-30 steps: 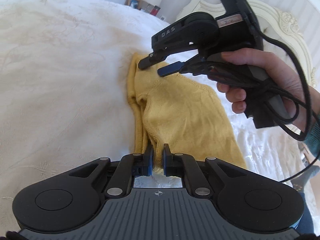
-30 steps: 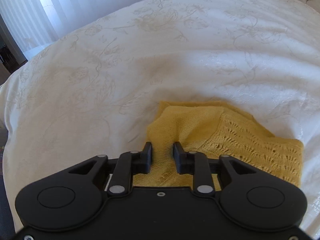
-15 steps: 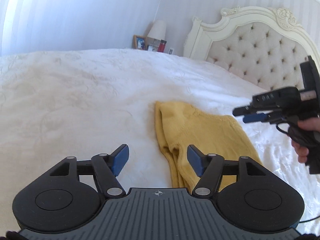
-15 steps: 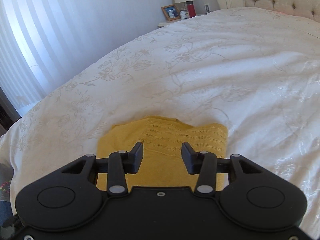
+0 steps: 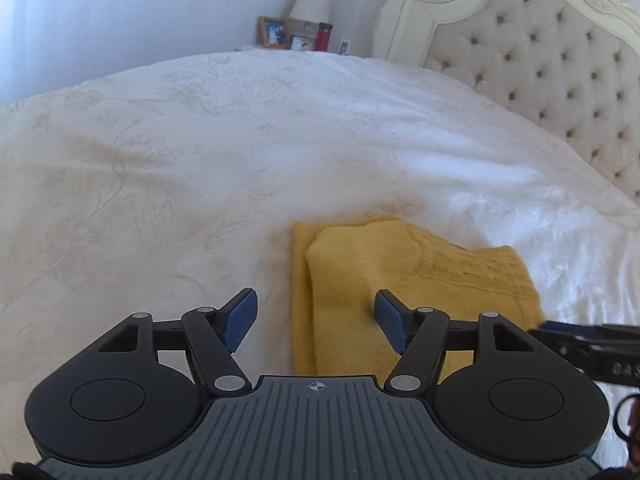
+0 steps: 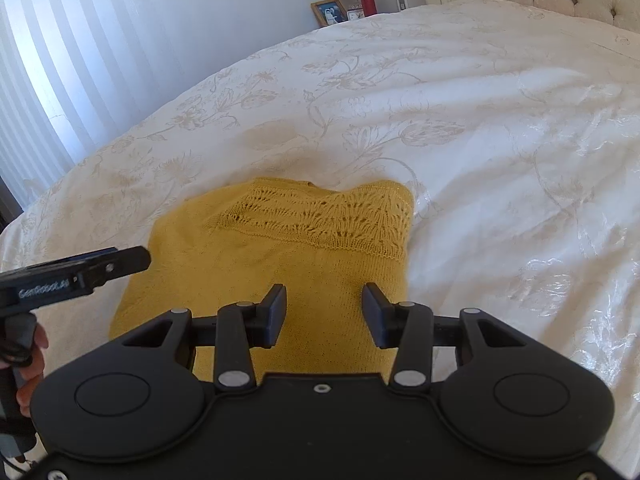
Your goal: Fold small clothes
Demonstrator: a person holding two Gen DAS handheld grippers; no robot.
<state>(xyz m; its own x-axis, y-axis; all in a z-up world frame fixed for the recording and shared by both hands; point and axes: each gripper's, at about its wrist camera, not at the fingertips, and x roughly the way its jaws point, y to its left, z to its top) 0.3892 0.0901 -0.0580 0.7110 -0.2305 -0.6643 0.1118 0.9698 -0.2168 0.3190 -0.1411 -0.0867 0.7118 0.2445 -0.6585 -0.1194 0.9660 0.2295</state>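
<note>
A small mustard-yellow knit garment (image 5: 384, 276) lies folded on the white bedspread (image 5: 200, 168); it also shows in the right wrist view (image 6: 280, 248), with a lace-pattern band along its far edge. My left gripper (image 5: 316, 318) is open and empty, held above the garment's left edge. My right gripper (image 6: 324, 316) is open and empty, held above the garment's near part. The right gripper shows at the right edge of the left wrist view (image 5: 592, 340); the left gripper shows at the left of the right wrist view (image 6: 80, 272).
A tufted cream headboard (image 5: 560, 60) stands at the back right. A nightstand with a lamp (image 5: 310, 0), a photo frame (image 5: 274, 32) and a red bottle (image 5: 323, 36) stands behind the bed. White vertical blinds (image 6: 60, 80) cover the left wall.
Both grippers let go of the garment, opened and pulled back and up. The garment now lies folded flat on the bed.
</note>
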